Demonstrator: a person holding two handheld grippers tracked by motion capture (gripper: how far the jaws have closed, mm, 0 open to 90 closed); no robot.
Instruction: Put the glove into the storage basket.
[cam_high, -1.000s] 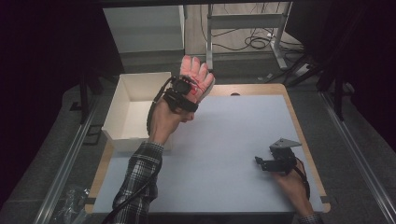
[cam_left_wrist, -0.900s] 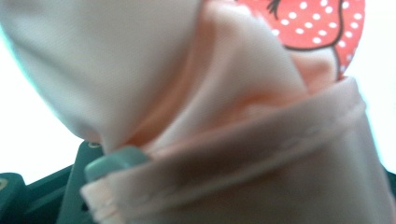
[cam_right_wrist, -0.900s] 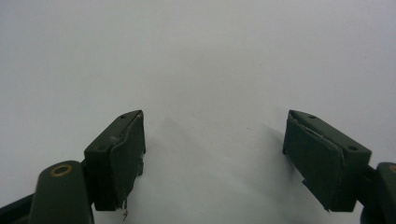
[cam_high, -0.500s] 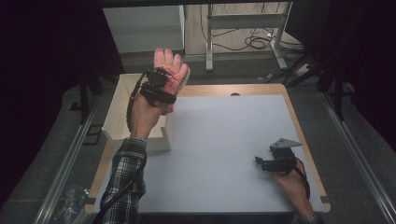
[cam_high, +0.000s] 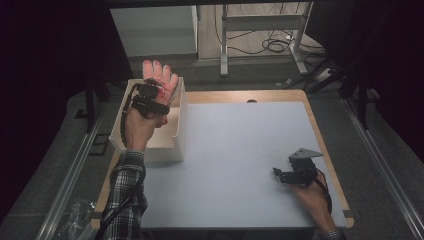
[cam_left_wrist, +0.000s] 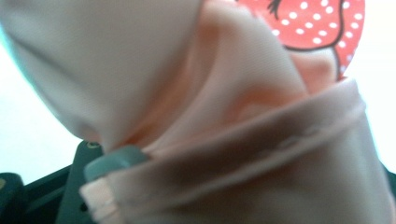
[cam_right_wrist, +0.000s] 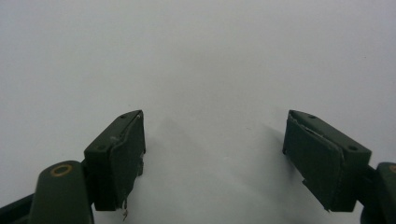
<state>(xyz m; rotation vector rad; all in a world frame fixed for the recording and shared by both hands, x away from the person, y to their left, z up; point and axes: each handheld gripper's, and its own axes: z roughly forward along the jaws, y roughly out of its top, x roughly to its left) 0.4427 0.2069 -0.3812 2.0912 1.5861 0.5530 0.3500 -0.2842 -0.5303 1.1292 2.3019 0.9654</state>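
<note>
A pale pink glove (cam_high: 161, 78) with a red white-dotted patch hangs fingers-up over the far end of an open white box (cam_high: 180, 120) at the table's left. My left gripper (cam_high: 154, 93) is shut on its cuff. In the left gripper view the glove (cam_left_wrist: 210, 93) is very close, and its folded cuff lies over a grey pad (cam_left_wrist: 114, 158). My right gripper (cam_high: 283, 175) rests low over the table's right front, open. In the right gripper view its jaws (cam_right_wrist: 212, 154) stand wide apart over bare pale surface, nothing between them.
The table (cam_high: 240, 145) has a pale top with a wooden rim. The white box takes its left back corner. Behind the table stand a white cabinet (cam_high: 155, 30) and a metal frame (cam_high: 260, 20), with cables on the floor (cam_high: 272, 46).
My left hand has carried the glove leftward and slightly down, from above the table's back edge to over the white box. The right gripper has stayed still.
</note>
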